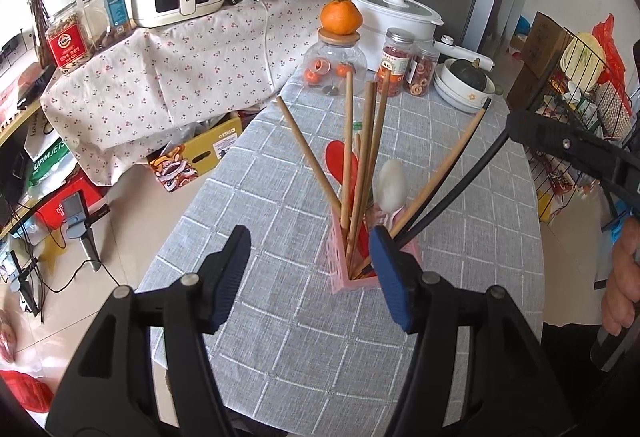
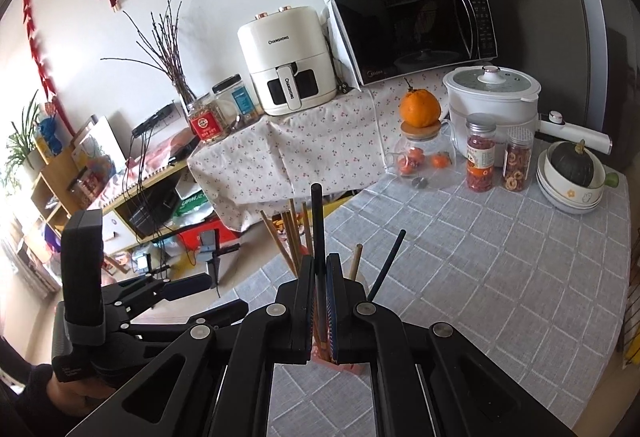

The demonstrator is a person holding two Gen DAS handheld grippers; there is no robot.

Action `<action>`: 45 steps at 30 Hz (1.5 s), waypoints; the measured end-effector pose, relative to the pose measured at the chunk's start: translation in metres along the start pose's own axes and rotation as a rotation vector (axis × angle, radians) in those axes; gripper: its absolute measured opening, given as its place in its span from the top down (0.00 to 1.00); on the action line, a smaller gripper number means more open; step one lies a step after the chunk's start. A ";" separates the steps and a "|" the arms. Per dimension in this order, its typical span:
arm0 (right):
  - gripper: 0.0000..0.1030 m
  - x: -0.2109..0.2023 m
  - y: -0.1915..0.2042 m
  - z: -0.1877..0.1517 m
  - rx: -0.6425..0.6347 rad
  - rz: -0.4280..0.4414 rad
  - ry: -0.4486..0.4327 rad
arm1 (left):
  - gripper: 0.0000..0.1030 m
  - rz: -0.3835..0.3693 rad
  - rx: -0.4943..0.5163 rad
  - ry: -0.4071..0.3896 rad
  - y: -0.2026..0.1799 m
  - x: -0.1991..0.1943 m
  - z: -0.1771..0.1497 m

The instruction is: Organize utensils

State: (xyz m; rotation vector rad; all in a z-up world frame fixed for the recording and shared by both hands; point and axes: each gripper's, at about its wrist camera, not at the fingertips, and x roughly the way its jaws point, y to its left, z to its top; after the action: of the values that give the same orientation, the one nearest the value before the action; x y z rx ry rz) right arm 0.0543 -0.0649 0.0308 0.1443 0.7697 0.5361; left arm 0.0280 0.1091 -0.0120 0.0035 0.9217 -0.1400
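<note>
Two grippers are in my views. My right gripper [image 2: 320, 301] has its jaws pressed together on a dark chopstick [image 2: 318, 221], which stands up between the blue pads [image 2: 331, 301] and pokes out above them. In the left wrist view the same gripper [image 1: 514, 125] sits at the upper right, clamped on the top of a long black chopstick [image 1: 452, 193] whose lower end goes down to the pink holder [image 1: 352, 265].

My left gripper [image 1: 308, 273] has its fingers well apart with nothing between them; it hangs just in front of the holder, its right pad [image 1: 390, 277] beside the holder's near corner.

That holder stands upright on the grey checked tablecloth [image 1: 280, 317] and is full: several wooden chopsticks [image 1: 362, 165] fan out of it, along with a red spatula [image 1: 340, 165] and a white spoon [image 1: 392, 185].

Farther back on the table I see a glass jar [image 1: 334, 67] with an orange [image 1: 340, 17] on its lid, two small jars of dried fruit [image 1: 396, 61], a white pot [image 1: 394, 15] and a stack of bowls [image 1: 460, 89] holding a dark squash.
</note>
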 end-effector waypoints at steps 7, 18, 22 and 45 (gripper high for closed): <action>0.92 0.018 0.001 -0.003 0.017 0.026 0.040 | 0.39 -0.011 0.008 0.004 -0.001 0.000 0.000; 0.67 -0.048 -0.022 0.000 0.025 -0.008 -0.040 | 0.33 -0.076 -0.003 -0.015 -0.019 -0.012 0.000; 0.55 -0.080 -0.040 -0.008 0.026 -0.061 -0.051 | 0.26 -0.118 -0.026 -0.015 -0.031 -0.019 -0.003; 0.07 -0.127 -0.094 -0.065 -0.009 -0.411 0.048 | 0.02 0.030 -0.021 -0.087 -0.091 -0.047 -0.023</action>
State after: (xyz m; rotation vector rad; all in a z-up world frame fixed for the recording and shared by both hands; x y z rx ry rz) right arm -0.0278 -0.2150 0.0339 -0.0366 0.8175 0.1532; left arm -0.0294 0.0260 0.0166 -0.0083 0.8358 -0.1015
